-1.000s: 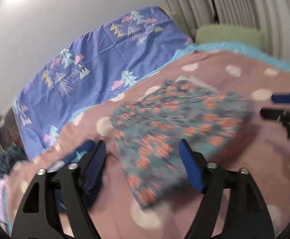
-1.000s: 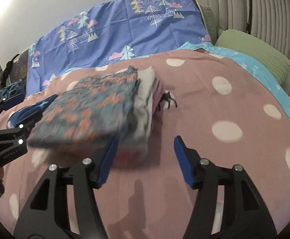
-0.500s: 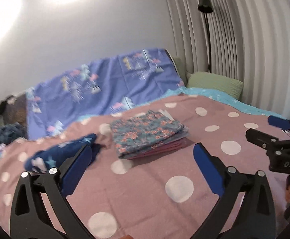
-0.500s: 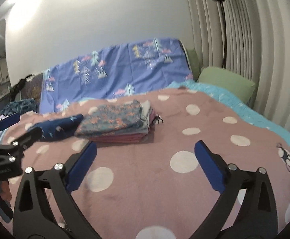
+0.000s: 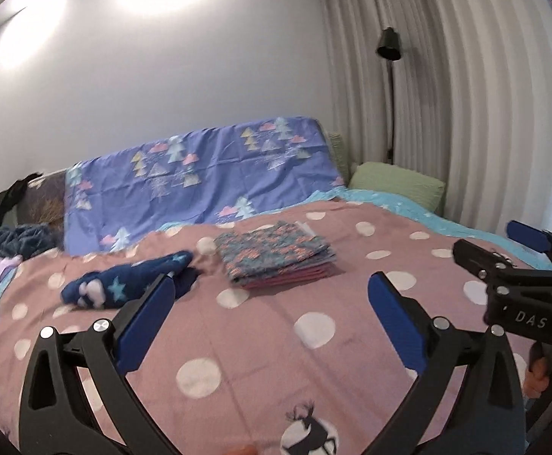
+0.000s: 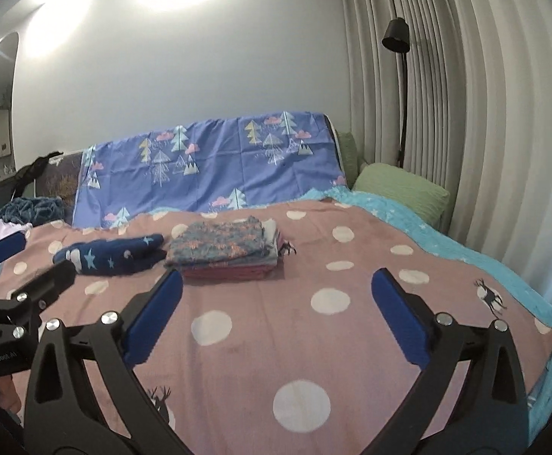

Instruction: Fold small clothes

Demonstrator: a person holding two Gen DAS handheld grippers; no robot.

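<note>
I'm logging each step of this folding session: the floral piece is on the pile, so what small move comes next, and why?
Probably reach the left tongs, open and empty, toward the crumpled navy star-print garment. It lies unfolded on the pink polka-dot blanket, beside the neat stack of folded clothes. The right tongs are also open and empty.

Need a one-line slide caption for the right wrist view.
Open right gripper above polka-dot blanket, facing folded stack beside unfolded navy star garment.
</note>
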